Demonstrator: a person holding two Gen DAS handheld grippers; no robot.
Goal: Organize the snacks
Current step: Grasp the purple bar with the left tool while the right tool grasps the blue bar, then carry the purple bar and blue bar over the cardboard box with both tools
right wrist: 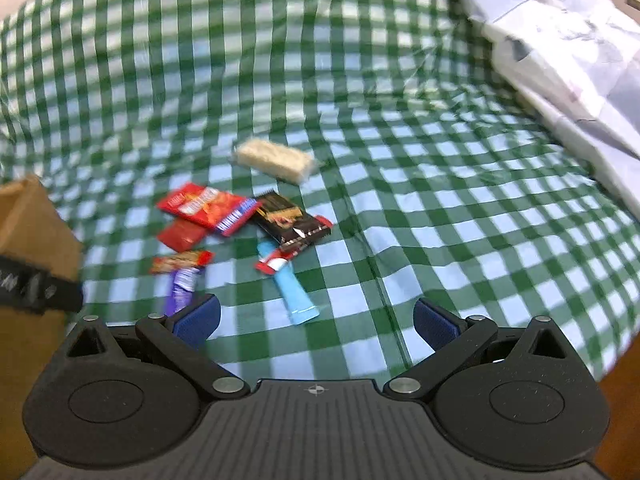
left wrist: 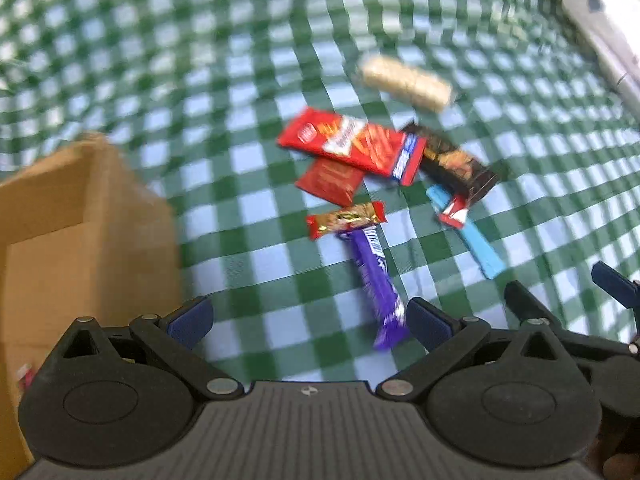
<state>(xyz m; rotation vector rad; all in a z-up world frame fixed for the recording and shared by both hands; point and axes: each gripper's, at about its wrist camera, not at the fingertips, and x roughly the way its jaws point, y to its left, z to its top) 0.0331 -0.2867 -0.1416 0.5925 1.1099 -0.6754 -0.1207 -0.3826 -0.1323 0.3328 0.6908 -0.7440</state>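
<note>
Plainly, step in hand: reaching in for a first pick; no snack is held by either claw, and the pile looks unsorted.
Left claw [left wrist: 308,322]: jaws wide apart, empty, hovering over the green checked cloth [left wrist: 160,80] just short of the snacks.
Right claw [right wrist: 316,322]: jaws also wide apart and empty, aimed at bare cloth to the right of the pile.
Snacks: a loose cluster on the cloth, between the two claws' lines of sight; several overlap.
Nearest to left claw: purple bar [left wrist: 376,284], lying lengthwise toward the camera, its near end just beside the left claw's right finger.
Nearest to right claw: light blue stick [right wrist: 290,296], a small red-and-white packet across its far end.
Apart from the pile: pale wafer pack [left wrist: 406,82], lying alone farther back.
Likely destination: cardboard box [left wrist: 52,220], standing at the left, open; contents mostly hidden.
Next move calls for: probably centring the left claw over the purple bar's width, lowering, and closing.
Risk: motion blur hides fine edges, and thin wrappers may slip.
</note>
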